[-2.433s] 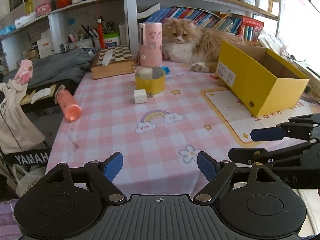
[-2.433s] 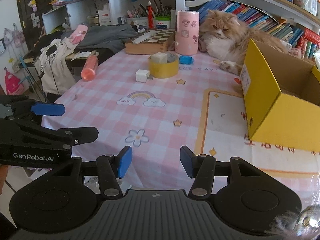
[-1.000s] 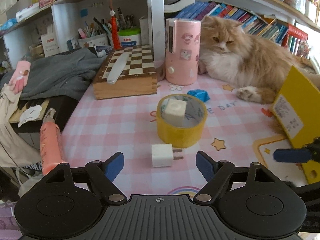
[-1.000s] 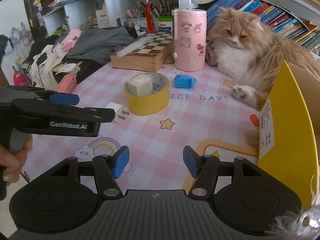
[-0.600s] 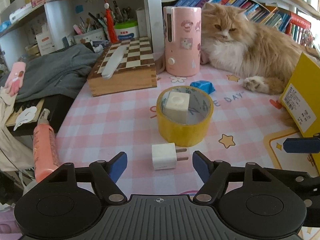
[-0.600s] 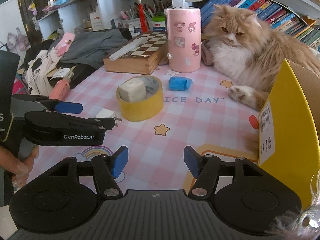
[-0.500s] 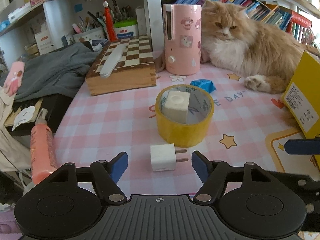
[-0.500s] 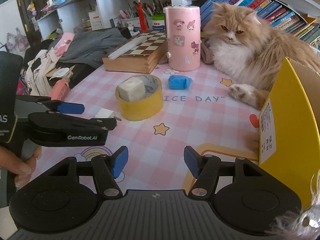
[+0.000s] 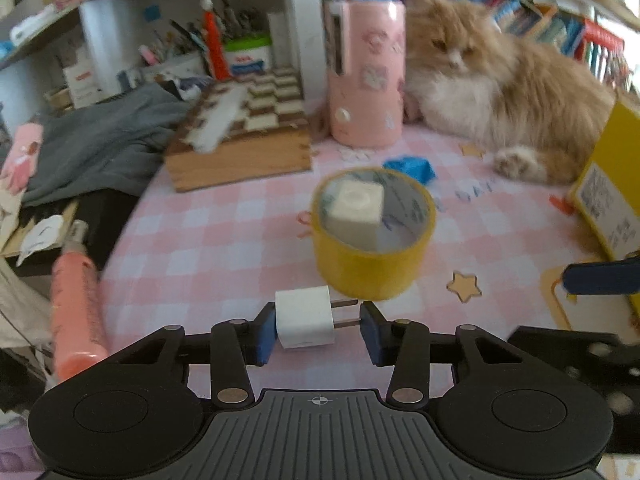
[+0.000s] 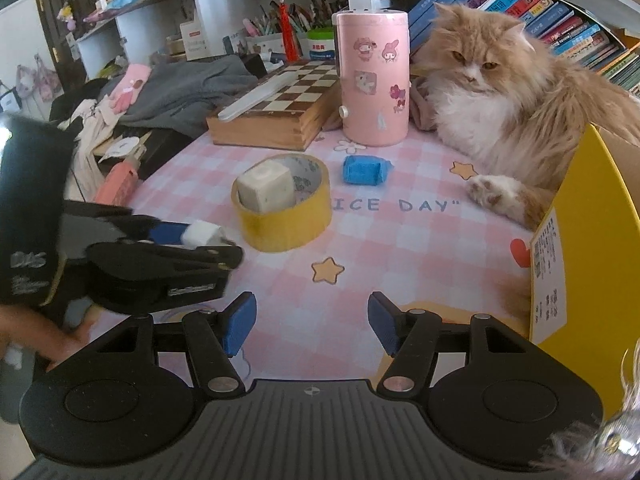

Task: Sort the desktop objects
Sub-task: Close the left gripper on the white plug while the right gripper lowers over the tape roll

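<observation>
The white charger plug [image 9: 305,317] lies on the pink checked tabletop [image 9: 224,236] between the left tongs [image 9: 318,330], whose jaws are closing lengthwise on it, one pad at its body, the other at the prongs, probably to lift it for sorting. Just beyond stands a yellow tape roll [image 9: 372,236] cradling a white cube [image 9: 354,206]. Further right, a cat [image 10: 516,92] lounges before bookshelves beside the yellow box [image 10: 580,248]; the right tongs [image 10: 312,322] hang apart, empty.

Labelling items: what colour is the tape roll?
Yellow tape roll; clearest in the right wrist view.
</observation>
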